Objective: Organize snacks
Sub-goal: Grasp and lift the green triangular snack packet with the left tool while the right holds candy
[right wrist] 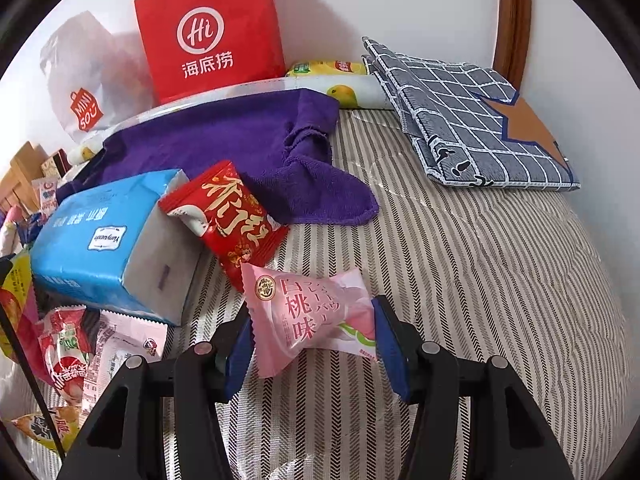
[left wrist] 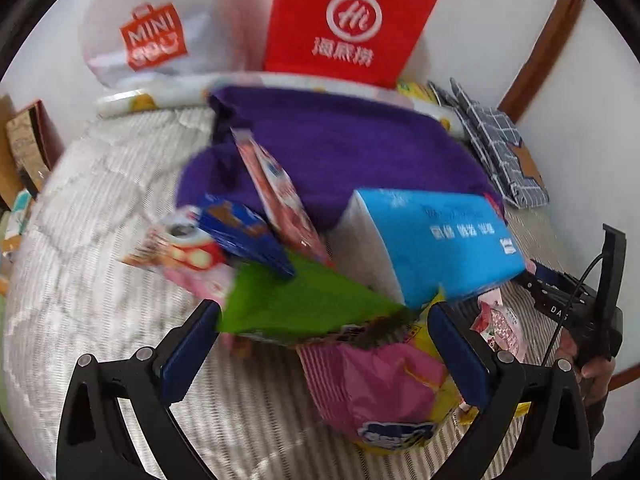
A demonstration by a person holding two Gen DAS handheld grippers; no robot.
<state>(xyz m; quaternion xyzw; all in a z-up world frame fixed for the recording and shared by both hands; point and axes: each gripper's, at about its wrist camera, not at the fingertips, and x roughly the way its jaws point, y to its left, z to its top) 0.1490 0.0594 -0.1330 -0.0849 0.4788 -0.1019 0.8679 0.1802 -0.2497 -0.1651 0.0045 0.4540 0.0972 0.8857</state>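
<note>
Between right gripper [right wrist: 314,344] fingers: pink snack packet [right wrist: 308,316]; striped bedding [right wrist: 480,280] bare rightward.

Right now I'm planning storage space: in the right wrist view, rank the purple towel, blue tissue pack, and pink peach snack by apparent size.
1. purple towel
2. blue tissue pack
3. pink peach snack, though nearness enlarges it.

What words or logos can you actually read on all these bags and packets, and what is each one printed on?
"Hi 海底捞": tall red paper bag.
"MINISO": white plastic bag.
"白桃味": pink snack packet between the right gripper's pads.
"Vinyvacuin", or similar; uncertain: label on blue tissue pack.
Large gold characters on red snack packet: too stylised to read.
Other packets' print: too small or blurred.
</note>
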